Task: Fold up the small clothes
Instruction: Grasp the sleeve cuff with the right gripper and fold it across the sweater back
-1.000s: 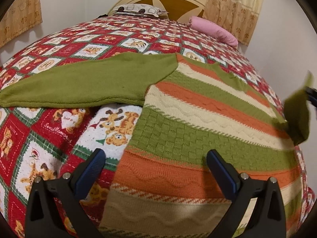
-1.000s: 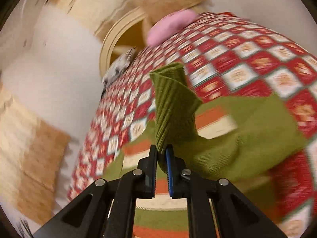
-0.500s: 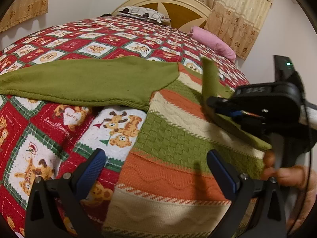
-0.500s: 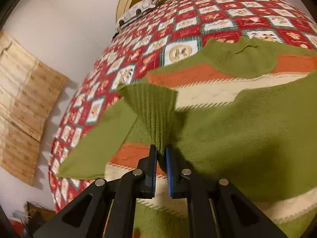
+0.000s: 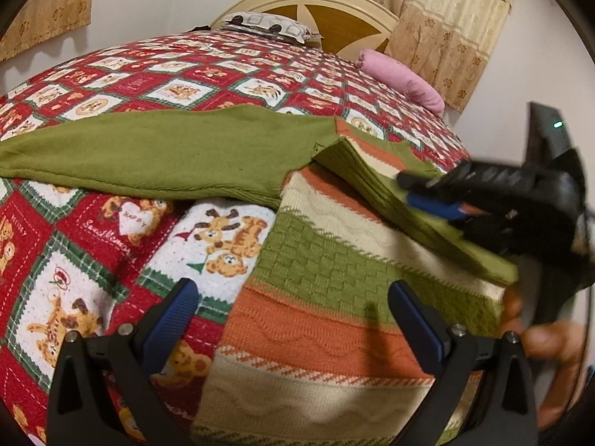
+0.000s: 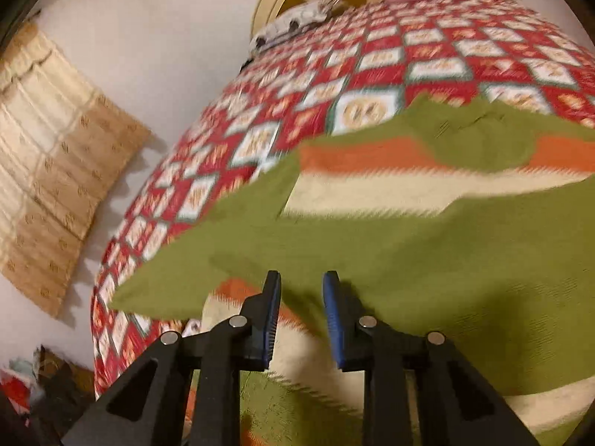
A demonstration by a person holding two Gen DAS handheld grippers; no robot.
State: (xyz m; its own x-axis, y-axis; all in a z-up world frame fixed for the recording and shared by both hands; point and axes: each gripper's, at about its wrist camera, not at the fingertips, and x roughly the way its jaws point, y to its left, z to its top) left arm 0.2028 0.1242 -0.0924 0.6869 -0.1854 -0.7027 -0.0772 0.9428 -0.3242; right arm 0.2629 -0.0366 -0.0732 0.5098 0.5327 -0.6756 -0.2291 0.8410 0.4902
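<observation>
A striped knit sweater (image 5: 319, 297) in green, orange and cream lies flat on the bed's red patchwork quilt (image 5: 74, 267), printed with cartoon bears. Its plain green left sleeve (image 5: 148, 156) stretches out sideways across the quilt, flat and unfolded. The right sleeve (image 5: 375, 182) is folded inward and lies slanted across the sweater's striped chest.

The right gripper (image 6: 301, 297) sits low over that folded sleeve. Its jaws have just been opening, and a clear gap shows between the blue pads (image 6: 273, 312); the green knit lies beneath and in front of them, and the pads do not seem to press on it, though blur makes the contact hard to judge. In the left wrist view the same gripper (image 5: 427, 195) reaches in from the right edge, with a person's fingers (image 5: 546, 342) below it.

The left gripper (image 5: 293, 319) hovers over the sweater's lower hem with its jaws spread wide, holding nothing; one pad is above the quilt, the other above the orange stripe.

At the head of the bed are a cream headboard (image 5: 316, 3), a patterned pillow (image 5: 267, 26) and a pink pillow (image 5: 401, 78).
</observation>
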